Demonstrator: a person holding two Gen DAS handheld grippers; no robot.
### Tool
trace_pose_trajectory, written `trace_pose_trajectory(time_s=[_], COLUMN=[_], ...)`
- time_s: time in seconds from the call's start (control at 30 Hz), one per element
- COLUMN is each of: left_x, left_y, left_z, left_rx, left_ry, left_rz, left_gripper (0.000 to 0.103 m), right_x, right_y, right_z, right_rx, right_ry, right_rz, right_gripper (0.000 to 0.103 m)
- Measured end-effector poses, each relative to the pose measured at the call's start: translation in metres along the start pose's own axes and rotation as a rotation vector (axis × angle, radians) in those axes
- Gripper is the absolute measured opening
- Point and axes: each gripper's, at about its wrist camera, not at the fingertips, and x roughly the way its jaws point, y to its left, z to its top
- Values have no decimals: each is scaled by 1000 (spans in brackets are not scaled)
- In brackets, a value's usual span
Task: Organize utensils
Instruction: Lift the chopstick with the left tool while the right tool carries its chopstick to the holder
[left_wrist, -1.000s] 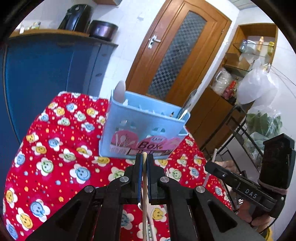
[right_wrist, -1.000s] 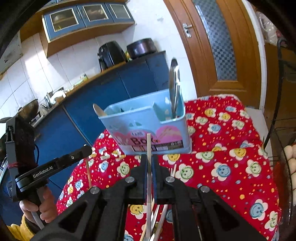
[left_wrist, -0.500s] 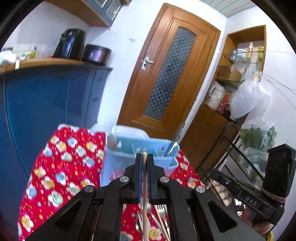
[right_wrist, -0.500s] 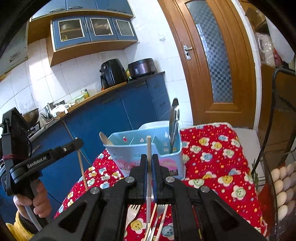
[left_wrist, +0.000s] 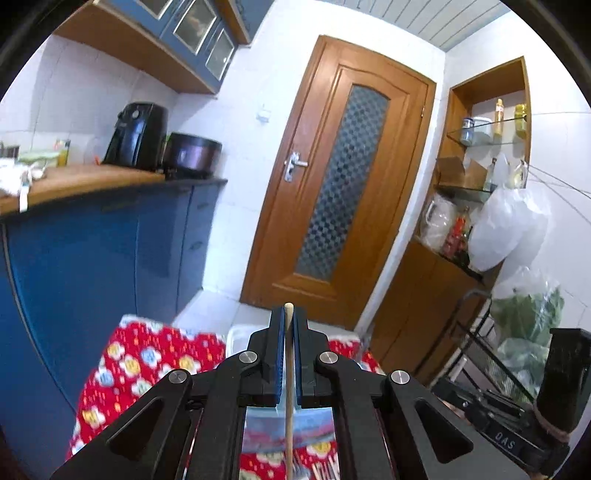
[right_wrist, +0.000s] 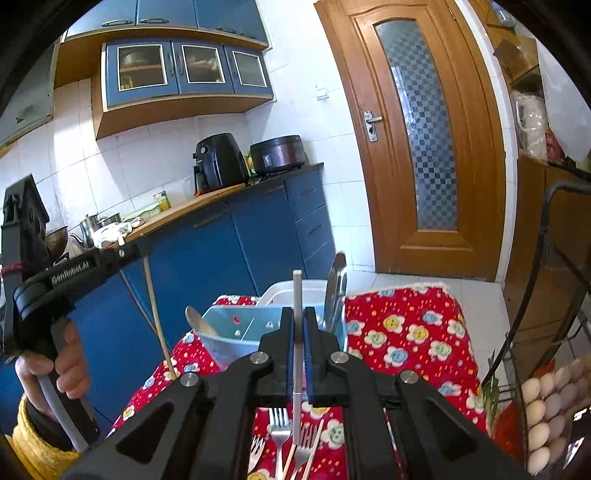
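So the blue utensil box (right_wrist: 240, 332) on the red table (right_wrist: 406, 332) already holds a spoon and some metal pieces. Each tool grips one chopstick: left tool (left_wrist: 289, 321), right tool (right_wrist: 297, 321). Forks (right_wrist: 280, 424) still lie loose.

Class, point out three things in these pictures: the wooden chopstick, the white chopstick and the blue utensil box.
wooden chopstick (left_wrist: 287, 373), left wrist view, on its shaft between the pads.
white chopstick (right_wrist: 297, 295), right wrist view, on its upper shaft.
blue utensil box (right_wrist: 236, 345), right wrist view, on its front wall.
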Motion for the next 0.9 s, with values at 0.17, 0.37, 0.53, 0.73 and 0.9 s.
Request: trace_pose_trajectory(time_s=[0.17,0.37,0.53,0.73,0.9], left_x=[10,30,47,63,70], left_y=[-3,1,11,18,19], left_z=[24,45,45,39,32], left_rx=[14,17,14,7,16], left_ry=[-61,-118,-133,-138,-139], left_rz=[28,93,142,166,166], left_gripper=[4,4,4,4,4], right_x=[7,20,34,52,59], right_y=[-5,-11,-15,-21,-24], right_z=[18,36,44,46,46], right_rx=[-13,-11,-17,-3,-4], right_ry=[-22,-47,-72,-64,-77], right_rz=[-19,-42,-80,-98,-102], right_gripper=[6,6,6,6,6])
